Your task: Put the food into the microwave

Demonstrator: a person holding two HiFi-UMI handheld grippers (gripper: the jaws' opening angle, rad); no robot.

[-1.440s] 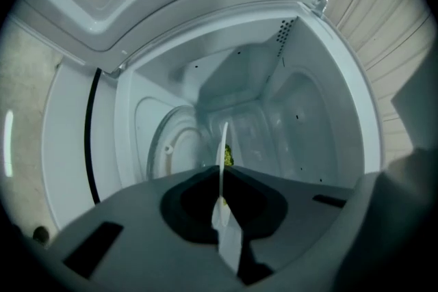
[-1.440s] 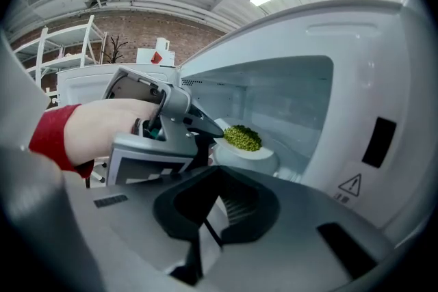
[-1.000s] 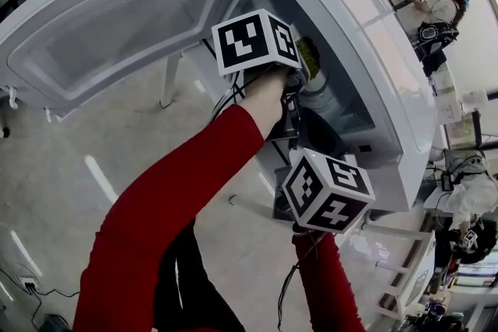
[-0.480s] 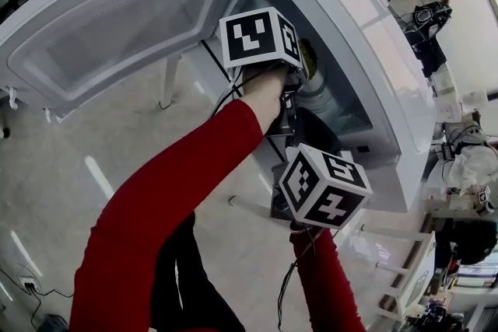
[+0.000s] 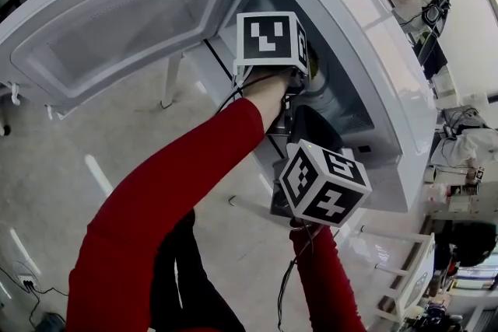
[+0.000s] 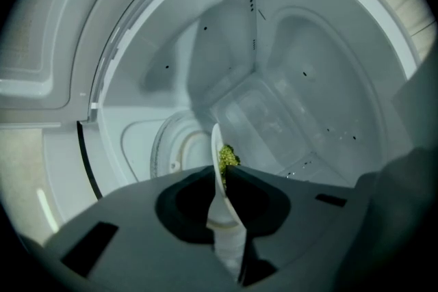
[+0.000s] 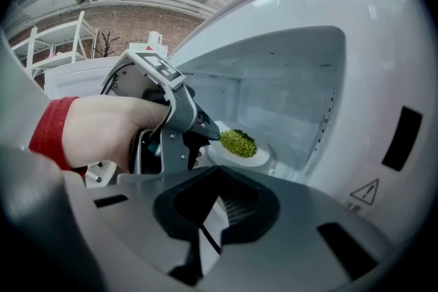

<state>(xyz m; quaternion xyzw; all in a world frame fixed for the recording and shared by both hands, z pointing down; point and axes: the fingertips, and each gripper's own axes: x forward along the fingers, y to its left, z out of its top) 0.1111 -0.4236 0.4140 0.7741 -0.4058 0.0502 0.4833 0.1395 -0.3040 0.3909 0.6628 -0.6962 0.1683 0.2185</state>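
Note:
The white microwave [image 5: 379, 50] stands with its door [image 5: 117, 19] swung wide to the left. A white plate [image 7: 259, 159] with a heap of green food [image 7: 238, 142] lies inside the cavity. My left gripper [image 6: 220, 171] reaches into the cavity, and the plate's rim [image 6: 216, 147] runs edge-on between its jaws. Those jaws are opening, and a dark gap shows beside the rim. In the right gripper view the left gripper [image 7: 213, 135] has its tips at the plate's near edge. My right gripper [image 7: 212, 200] hangs back outside the opening, shut on nothing.
The glass turntable [image 6: 171, 147] sits on the cavity floor. The cavity's walls [image 6: 301, 78] close in all round the left gripper. Both arms wear red sleeves [image 5: 179, 183]. People [image 5: 467, 159] and desks are at the far right, beyond the microwave.
The left gripper's marker cube has rolled and shifted slightly right at the microwave's opening. The right gripper has stayed where it was.

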